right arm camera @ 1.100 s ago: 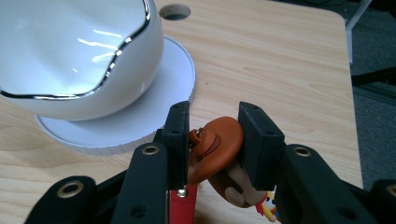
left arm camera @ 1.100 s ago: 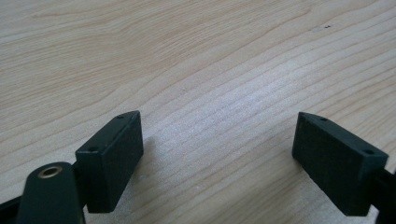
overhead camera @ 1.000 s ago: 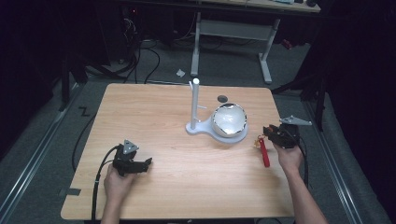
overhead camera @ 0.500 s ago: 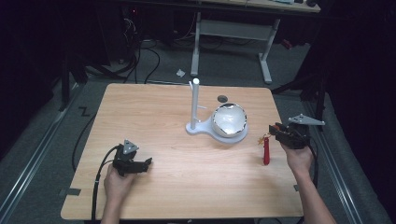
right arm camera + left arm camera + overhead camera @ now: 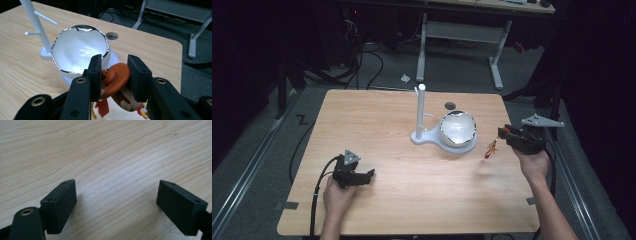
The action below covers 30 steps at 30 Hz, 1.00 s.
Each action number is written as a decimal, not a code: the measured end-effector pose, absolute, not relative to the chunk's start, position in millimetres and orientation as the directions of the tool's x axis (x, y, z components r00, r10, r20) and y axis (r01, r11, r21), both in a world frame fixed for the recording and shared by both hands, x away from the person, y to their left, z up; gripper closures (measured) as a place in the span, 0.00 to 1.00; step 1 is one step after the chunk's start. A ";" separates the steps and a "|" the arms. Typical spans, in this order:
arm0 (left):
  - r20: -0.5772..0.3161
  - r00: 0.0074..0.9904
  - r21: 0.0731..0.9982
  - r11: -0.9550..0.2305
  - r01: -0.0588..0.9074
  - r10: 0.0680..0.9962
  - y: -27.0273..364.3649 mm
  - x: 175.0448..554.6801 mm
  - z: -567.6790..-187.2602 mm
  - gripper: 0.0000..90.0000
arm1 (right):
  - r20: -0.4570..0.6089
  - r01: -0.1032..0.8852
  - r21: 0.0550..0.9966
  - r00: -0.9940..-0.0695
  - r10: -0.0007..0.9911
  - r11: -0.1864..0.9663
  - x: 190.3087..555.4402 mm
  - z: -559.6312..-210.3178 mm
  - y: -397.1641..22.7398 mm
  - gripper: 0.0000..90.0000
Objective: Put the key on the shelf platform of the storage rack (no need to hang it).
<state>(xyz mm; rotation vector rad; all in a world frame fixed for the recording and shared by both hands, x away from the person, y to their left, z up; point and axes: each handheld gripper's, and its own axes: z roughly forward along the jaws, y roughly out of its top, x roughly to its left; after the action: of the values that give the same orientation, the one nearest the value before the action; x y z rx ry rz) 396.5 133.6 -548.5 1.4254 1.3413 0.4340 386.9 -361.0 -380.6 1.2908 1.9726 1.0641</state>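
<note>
on the wooden table (image 5: 377, 120) a white stand (image 5: 421, 112) is touching a white bowl (image 5: 457, 129). the right gripper (image 5: 506, 133) holds a small orange-red toy (image 5: 491, 148) above the table, right of the bowl. the left gripper (image 5: 364, 176) rests near the front-left.

2 hand-held grippers: left (image 5: 368, 174), right (image 5: 503, 133); 1 toy figure (image 5: 490, 149); 1 bowl (image 5: 457, 128); 1 white stand (image 5: 420, 114); 1 table (image 5: 377, 125).

Dim room; grey floor (image 5: 377, 75), white-legged desk (image 5: 462, 30) behind.

Light wooden table (image 5: 377, 125) — white stand (image 5: 422, 120) and white bowl (image 5: 457, 129) on it.
</note>
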 end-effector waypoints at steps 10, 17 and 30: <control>-0.389 0.297 0.851 0.216 0.479 0.872 133.6 396.5 -548.5 0.19 | -0.019 0.446 0.862 -0.447 0.895 0.241 396.0 -355.2 -342.3 0.73; -0.389 0.297 0.851 0.216 0.480 0.872 133.6 396.5 -548.5 0.18 | -0.026 0.420 0.871 -0.482 0.876 0.257 404.9 -337.9 -324.8 0.74; -0.389 0.297 0.851 0.216 0.479 0.872 133.6 396.5 -548.5 0.19 | -0.038 0.416 0.863 -0.510 0.859 0.285 425.5 -326.3 -296.2 0.73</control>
<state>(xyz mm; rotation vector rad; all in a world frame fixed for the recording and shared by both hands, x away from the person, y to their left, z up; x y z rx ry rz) 396.5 133.6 -548.5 1.4244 1.3419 0.4336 425.5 -296.2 -326.3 1.1390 2.0529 1.1498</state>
